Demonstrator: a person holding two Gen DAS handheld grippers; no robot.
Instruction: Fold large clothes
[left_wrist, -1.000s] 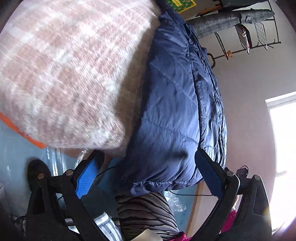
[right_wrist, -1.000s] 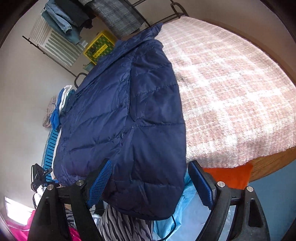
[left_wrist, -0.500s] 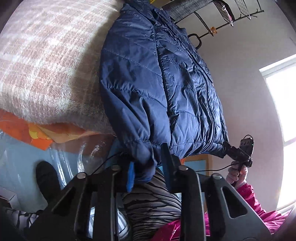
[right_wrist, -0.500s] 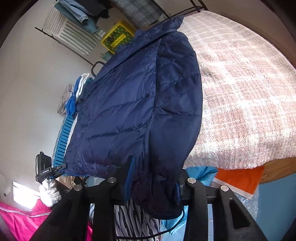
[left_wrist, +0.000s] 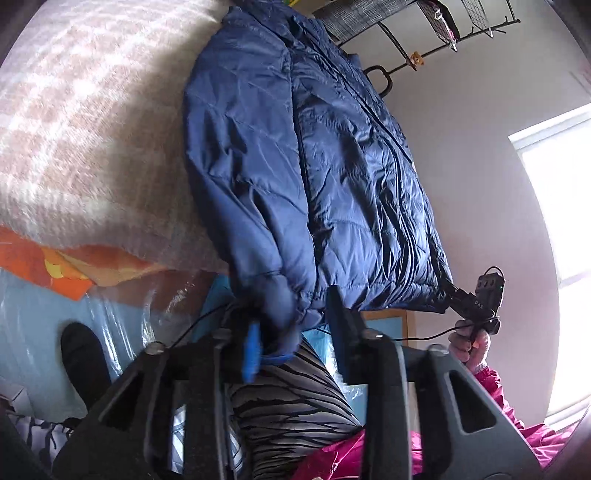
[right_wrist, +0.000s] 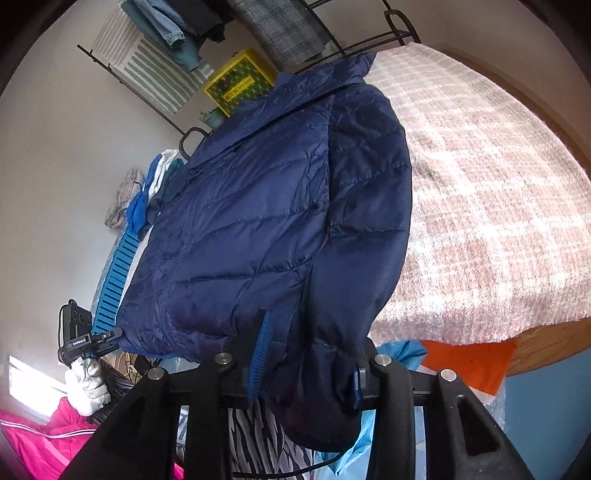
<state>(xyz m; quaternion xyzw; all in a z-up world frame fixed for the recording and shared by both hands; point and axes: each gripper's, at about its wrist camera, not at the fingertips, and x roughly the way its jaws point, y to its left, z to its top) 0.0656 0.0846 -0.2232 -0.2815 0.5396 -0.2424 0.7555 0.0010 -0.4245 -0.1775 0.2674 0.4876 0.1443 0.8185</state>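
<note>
A navy quilted puffer jacket (left_wrist: 314, 166) lies on a bed with a pink and white checked blanket (left_wrist: 85, 122), its hem hanging over the near edge. My left gripper (left_wrist: 291, 328) is shut on the cuff of one sleeve. In the right wrist view the same jacket (right_wrist: 266, 221) fills the middle. My right gripper (right_wrist: 306, 358) is shut on the cuff of the other sleeve at the bed's edge. Both sleeves lie along the jacket's sides.
A metal clothes rack (right_wrist: 207, 40) with hung garments and a yellow box (right_wrist: 236, 81) stands behind the bed. An orange sheet (right_wrist: 469, 362) shows under the blanket. A blue slatted crate (right_wrist: 114, 280) is at the left. My zebra-striped trousers (left_wrist: 295, 406) are below.
Both grippers were open a second ago near the jacket's hem. Each has since closed on a sleeve cuff and drawn back slightly, showing more of the jacket.
</note>
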